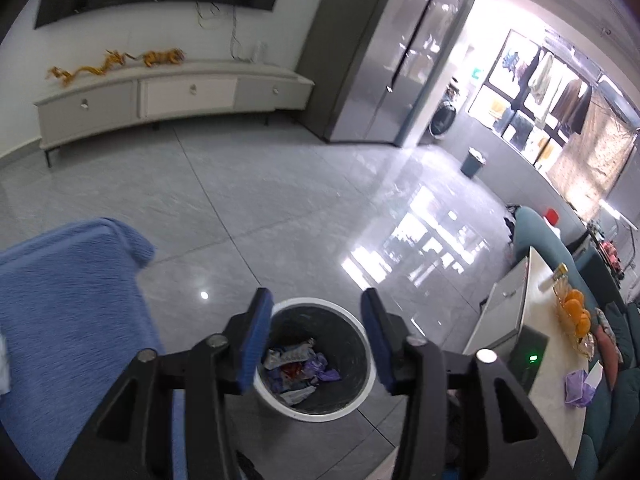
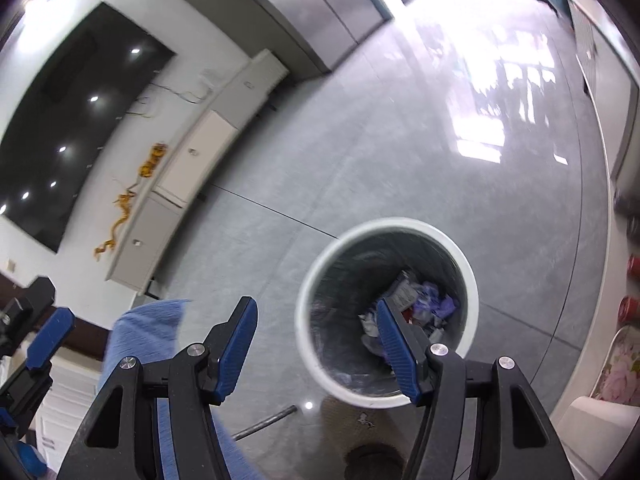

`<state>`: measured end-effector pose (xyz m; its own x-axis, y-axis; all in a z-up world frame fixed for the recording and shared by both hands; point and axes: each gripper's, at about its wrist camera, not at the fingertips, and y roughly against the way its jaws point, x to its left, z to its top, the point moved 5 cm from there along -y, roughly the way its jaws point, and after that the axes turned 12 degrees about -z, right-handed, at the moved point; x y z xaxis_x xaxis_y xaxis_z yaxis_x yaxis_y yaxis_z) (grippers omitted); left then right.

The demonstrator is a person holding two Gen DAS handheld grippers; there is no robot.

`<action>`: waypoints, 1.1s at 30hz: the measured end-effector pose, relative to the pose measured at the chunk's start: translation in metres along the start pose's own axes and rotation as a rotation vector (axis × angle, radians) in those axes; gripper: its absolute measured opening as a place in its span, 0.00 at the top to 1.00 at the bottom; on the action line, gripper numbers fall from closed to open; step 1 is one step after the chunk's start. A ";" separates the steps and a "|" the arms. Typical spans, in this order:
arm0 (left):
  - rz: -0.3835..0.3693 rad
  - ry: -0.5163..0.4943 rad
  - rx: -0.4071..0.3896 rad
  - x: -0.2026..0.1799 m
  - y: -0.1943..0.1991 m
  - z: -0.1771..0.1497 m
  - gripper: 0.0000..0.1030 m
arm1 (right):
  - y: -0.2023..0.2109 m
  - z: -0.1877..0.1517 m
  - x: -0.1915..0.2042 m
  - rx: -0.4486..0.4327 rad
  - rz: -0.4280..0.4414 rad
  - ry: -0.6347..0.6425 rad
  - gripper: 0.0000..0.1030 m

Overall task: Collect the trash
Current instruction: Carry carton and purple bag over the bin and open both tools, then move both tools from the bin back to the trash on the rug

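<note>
A white round trash bin (image 1: 316, 414) with a dark liner stands on the grey tiled floor. It holds crumpled wrappers and purple scraps (image 1: 298, 366). My left gripper (image 1: 316, 308) is open and empty, right above the bin. In the right wrist view the same bin (image 2: 472, 280) sits below and slightly right of my right gripper (image 2: 314, 308), which is open and empty; its right finger (image 2: 394, 344) overlaps the bin's opening. A purple crumpled scrap (image 1: 578, 388) lies on the white table at the right of the left wrist view.
A blue fabric seat (image 1: 68, 312) is at the left beside the bin. A white table (image 1: 540, 344) with oranges (image 1: 576, 314) stands to the right. A TV cabinet (image 1: 160, 98), a steel fridge (image 1: 404, 52) and a second bin (image 1: 474, 162) are far off.
</note>
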<state>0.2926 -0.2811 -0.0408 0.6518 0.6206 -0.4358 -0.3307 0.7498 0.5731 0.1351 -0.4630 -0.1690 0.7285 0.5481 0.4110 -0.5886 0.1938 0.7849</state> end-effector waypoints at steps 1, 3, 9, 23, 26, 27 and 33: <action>0.022 -0.006 -0.022 0.001 0.014 -0.001 0.47 | 0.009 0.000 0.005 -0.014 0.009 0.014 0.41; 0.065 -0.025 -0.067 0.001 0.047 -0.002 0.47 | 0.035 0.000 0.020 -0.056 0.033 0.055 0.41; 0.178 -0.013 -0.196 0.015 0.142 -0.017 0.47 | 0.113 -0.013 0.062 -0.179 0.117 0.192 0.41; 0.434 -0.100 -0.436 0.045 0.386 -0.071 0.47 | 0.261 -0.071 0.150 -0.395 0.360 0.491 0.41; 0.504 -0.072 -0.463 0.070 0.442 -0.095 0.45 | 0.275 -0.078 0.159 -0.405 0.392 0.516 0.41; 0.526 -0.060 -0.470 0.075 0.455 -0.105 0.45 | 0.277 -0.082 0.162 -0.403 0.398 0.524 0.41; 0.637 0.049 -0.474 0.135 0.520 -0.169 0.43 | 0.267 -0.109 0.182 -0.371 0.399 0.592 0.41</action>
<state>0.0935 0.2315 0.0810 0.2126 0.9639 -0.1603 -0.8920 0.2584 0.3708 0.0727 -0.2225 0.0647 0.1928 0.9534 0.2322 -0.9193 0.0928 0.3825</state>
